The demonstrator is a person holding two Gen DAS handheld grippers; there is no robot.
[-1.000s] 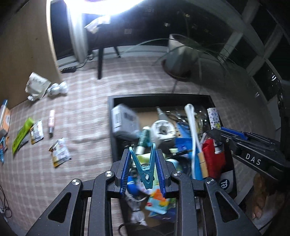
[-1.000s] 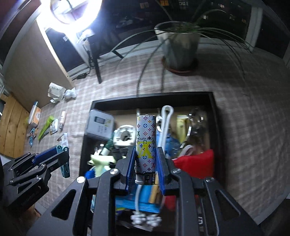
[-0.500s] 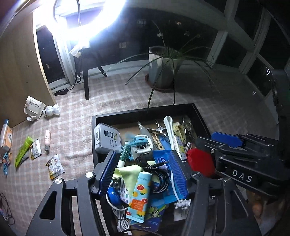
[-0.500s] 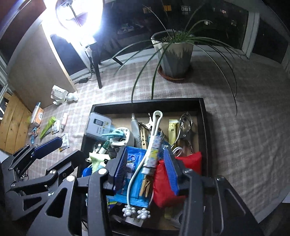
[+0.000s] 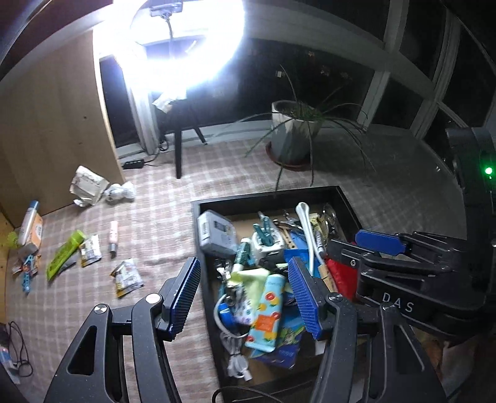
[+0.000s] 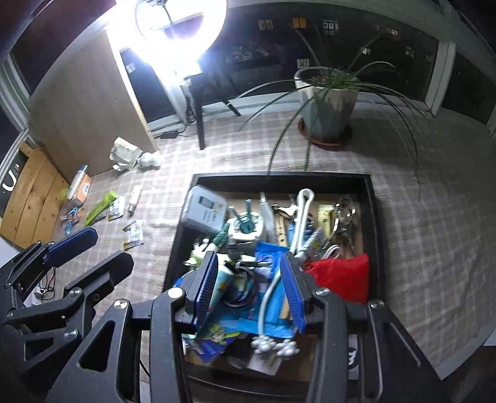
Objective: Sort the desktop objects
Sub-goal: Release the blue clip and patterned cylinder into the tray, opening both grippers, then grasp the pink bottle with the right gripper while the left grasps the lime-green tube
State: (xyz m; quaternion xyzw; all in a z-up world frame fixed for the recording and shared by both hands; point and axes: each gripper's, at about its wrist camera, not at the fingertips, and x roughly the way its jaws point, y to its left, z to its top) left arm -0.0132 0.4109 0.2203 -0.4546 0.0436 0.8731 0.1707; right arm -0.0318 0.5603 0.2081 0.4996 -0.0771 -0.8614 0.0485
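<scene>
A: Both tongs hang over the tray (image 5: 272, 194), pointing steeply down. Left gripper (image 5: 245, 294): jaws have just been opening, now wide, nothing between the pads. Right gripper (image 6: 249, 286): same, jaws just opened, empty

B: So why hover there?

A: My reading: each has let its item go into the pile. The teal clip (image 6: 246, 218) lies on the white reel (image 6: 248, 231) near the tray's far side; the patterned tube (image 6: 314, 241) leans against the white spoon (image 6: 302, 217). Jaws wide suits a hand between drop and next pick

B: Where is what's left to sort?

A: Loose on the cloth (image 5: 161, 223), well apart from the tray, to its left: green sachet (image 5: 63, 255), snack packets (image 5: 125, 277), a pink stick (image 5: 113, 235), crumpled paper (image 5: 88, 189) by the wooden panel (image 5: 55, 130)

B: Surface, room?

A: Checked cloth, slightly rumpled. Tray heaped, items overlapping; the red pouch (image 6: 339, 277) sits at its right edge. A ring light (image 6: 179, 28) glares at the back, a potted plant (image 6: 327, 105) trails leaves over the tray's far rim. Dark windows behind
</scene>
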